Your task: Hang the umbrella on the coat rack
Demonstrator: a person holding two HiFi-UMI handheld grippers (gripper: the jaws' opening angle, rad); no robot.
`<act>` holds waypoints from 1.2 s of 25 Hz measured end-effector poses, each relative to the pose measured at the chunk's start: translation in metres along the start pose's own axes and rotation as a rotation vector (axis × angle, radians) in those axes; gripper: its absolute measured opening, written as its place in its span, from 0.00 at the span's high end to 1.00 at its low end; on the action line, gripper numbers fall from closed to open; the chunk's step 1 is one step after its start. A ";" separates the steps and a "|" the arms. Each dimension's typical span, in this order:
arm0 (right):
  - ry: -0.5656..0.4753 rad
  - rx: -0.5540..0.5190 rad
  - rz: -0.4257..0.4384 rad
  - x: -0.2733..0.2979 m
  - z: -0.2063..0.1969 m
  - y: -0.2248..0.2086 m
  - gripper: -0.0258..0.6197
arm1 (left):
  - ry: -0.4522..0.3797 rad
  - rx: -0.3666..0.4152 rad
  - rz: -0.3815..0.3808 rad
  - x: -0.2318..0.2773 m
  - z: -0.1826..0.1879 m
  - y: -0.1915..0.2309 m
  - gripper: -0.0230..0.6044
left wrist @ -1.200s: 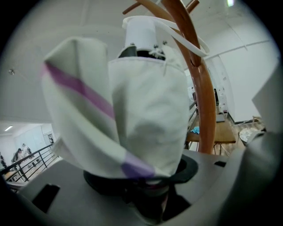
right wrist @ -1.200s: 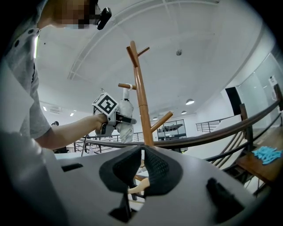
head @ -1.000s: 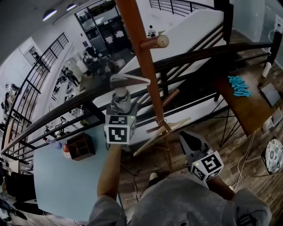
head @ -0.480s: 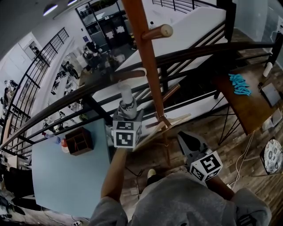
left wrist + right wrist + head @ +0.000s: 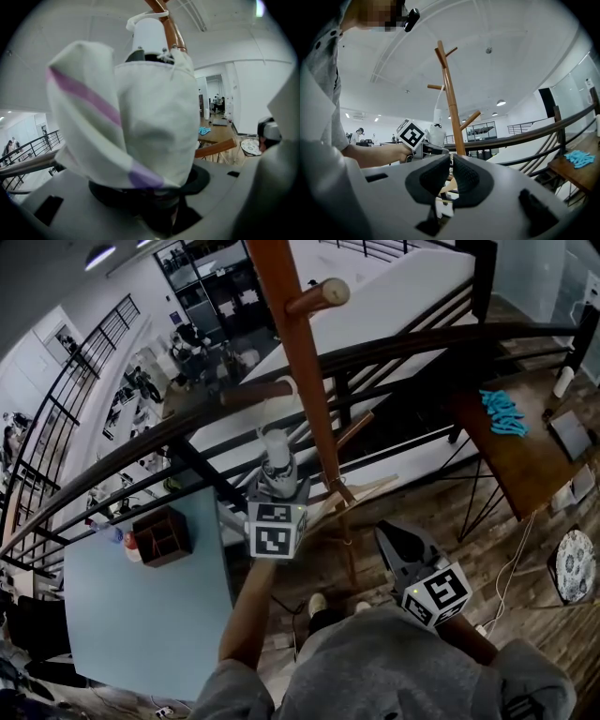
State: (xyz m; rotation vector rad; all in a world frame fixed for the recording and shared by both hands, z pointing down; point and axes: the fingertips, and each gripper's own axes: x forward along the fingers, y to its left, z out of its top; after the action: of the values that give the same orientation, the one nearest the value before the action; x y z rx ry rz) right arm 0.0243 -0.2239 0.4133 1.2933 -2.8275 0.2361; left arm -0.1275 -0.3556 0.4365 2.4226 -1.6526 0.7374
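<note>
Mezzanine railing behind coat rack; left gripper jaws clench umbrella, fabric-smothered; right gripper jaws together.

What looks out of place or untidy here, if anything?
The umbrella has loose cloth: in the left gripper view one fold bulges out sideways instead of lying wrapped tight. Nothing else stands out.

Coat rack pole stands just right of the left gripper and its held umbrella; a peg juts close above them. A railing crosses behind. Open air separates the pole from the lower right gripper.
</note>
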 end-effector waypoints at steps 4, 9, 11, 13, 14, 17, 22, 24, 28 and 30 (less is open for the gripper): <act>0.008 0.004 0.003 -0.005 -0.004 -0.003 0.91 | 0.015 0.025 0.019 0.004 -0.009 -0.007 0.54; 0.019 0.014 0.003 -0.007 -0.006 -0.004 0.91 | 0.030 0.037 0.041 0.007 -0.019 -0.008 0.54; 0.020 0.016 0.011 -0.008 -0.007 -0.005 0.91 | 0.029 0.039 0.050 0.007 -0.023 -0.009 0.54; 0.020 0.019 0.015 -0.009 -0.008 -0.006 0.91 | 0.023 0.045 0.057 0.007 -0.025 -0.012 0.54; 0.019 0.019 0.017 -0.010 -0.009 -0.006 0.91 | 0.020 0.048 0.062 0.006 -0.026 -0.014 0.54; 0.014 0.017 0.029 -0.011 -0.010 -0.008 0.91 | 0.018 0.052 0.076 0.006 -0.030 -0.018 0.54; 0.023 0.028 0.038 -0.016 -0.013 -0.006 0.91 | 0.005 0.038 0.072 0.004 -0.036 -0.027 0.54; 0.023 0.028 0.043 -0.017 -0.012 -0.005 0.91 | -0.003 0.028 0.075 0.003 -0.037 -0.029 0.54; 0.023 0.027 0.053 -0.021 -0.013 -0.002 0.91 | -0.030 0.022 0.079 -0.002 -0.032 -0.035 0.53; 0.023 0.022 0.062 -0.022 -0.015 0.000 0.91 | -0.040 0.016 0.075 -0.004 -0.033 -0.037 0.53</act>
State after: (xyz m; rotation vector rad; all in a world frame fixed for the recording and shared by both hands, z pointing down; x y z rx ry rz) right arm 0.0386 -0.2053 0.4262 1.2004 -2.8564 0.2816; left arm -0.1061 -0.3258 0.4702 2.4138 -1.7678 0.7200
